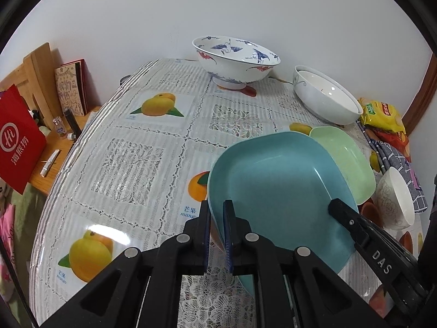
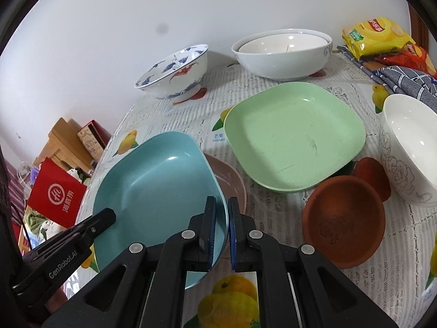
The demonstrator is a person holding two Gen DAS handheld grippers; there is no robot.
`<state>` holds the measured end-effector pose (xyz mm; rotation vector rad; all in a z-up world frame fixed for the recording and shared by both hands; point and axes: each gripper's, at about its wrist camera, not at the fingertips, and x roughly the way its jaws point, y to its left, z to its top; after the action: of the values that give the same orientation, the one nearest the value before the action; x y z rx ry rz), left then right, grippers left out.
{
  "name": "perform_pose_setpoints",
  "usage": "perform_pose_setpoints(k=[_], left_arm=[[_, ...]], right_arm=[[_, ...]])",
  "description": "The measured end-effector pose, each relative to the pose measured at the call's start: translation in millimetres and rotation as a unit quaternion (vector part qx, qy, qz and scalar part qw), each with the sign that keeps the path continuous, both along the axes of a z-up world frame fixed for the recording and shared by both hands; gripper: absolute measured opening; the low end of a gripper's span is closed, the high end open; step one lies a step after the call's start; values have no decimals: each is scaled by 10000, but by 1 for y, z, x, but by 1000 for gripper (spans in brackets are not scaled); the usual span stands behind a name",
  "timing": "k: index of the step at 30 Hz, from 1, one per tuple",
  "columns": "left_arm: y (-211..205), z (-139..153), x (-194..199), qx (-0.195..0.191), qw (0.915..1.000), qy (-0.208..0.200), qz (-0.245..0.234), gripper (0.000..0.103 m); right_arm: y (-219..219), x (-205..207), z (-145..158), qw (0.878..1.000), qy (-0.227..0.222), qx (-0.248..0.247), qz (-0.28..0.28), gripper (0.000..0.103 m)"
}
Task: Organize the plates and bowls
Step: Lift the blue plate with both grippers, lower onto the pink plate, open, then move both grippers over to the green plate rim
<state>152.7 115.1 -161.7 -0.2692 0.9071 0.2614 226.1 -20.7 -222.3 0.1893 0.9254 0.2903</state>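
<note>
Left wrist view: the left gripper (image 1: 217, 218) is clamped on the near rim of the blue plate (image 1: 278, 180), with the right gripper (image 1: 338, 207) on its opposite edge. The plate looks light, stiff and smooth; grip it at the rim. Right wrist view: the right gripper (image 2: 221, 213) pinches the plate's rim above the pink plate (image 2: 232, 180); the green plate (image 2: 295, 136) and brown bowl (image 2: 344, 218) crowd the landing zone.

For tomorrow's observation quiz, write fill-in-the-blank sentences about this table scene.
1. Both grippers grip the rim of the ____ plate.
2. The plate lying flat beside it is ____.
3. The bowl painted with blue birds stands nearest the ____.

Missing words: blue; green; wall
</note>
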Motion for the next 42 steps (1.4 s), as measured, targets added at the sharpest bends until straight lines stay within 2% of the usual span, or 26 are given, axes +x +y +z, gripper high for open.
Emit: perform_pose_setpoints(k=[5, 9, 10, 12, 14, 20, 23, 25, 27, 30, 34, 39, 40, 42], left_arm=[[0, -2, -1, -38, 10000, 1, 60, 12], [-4, -5, -1, -23, 10000, 62, 21, 12], [-5, -6, -1, 11, 10000, 71, 32, 12], [-7, -7, -2, 162, 9998, 105, 67, 15], [-10, -7, -3, 337, 9994, 107, 55, 15], [-15, -7, -5, 486, 9988, 63, 37, 16], [-14, -7, -7, 361, 9993, 32, -11, 25], [-15, -5, -9, 351, 9994, -38, -25, 34], [-18, -4, -10, 416, 9991, -78, -72, 37], [-20, -6, -9, 400, 9991, -81, -125, 37], [-20, -9, -10, 339, 9992, -55, -184, 37], [-18, -11, -10, 270, 9994, -29, -236, 37], [-18, -10, -10, 271, 9993, -43, -250, 40], [-19, -7, -11, 312, 9991, -64, -264, 46]], right_arm=[[-2, 6, -9, 9998, 80, 154, -84, 12], [-5, 0, 2, 9998, -87, 123, -154, 16], [-6, -2, 5, 9997, -143, 119, -165, 19], [-10, -8, 11, 9994, -225, 63, -236, 44], [-16, -14, 16, 9991, -264, 13, -327, 50], [-25, -23, 27, 9996, -117, 174, -169, 50], [-18, -23, 23, 10000, 65, 42, 3, 50], [-12, -20, 16, 9997, 223, -88, 73, 43], [-8, -18, 10, 9994, 283, -174, 98, 22], [-5, -16, 4, 9992, 254, -282, 113, 13], [-9, -14, 2, 9996, 78, -249, -49, 7], [-21, -10, 4, 9991, 37, -131, -392, 13], [-23, -11, 7, 9992, 9, -63, -402, 16], [-27, -14, 15, 9991, -115, 62, -406, 39]])
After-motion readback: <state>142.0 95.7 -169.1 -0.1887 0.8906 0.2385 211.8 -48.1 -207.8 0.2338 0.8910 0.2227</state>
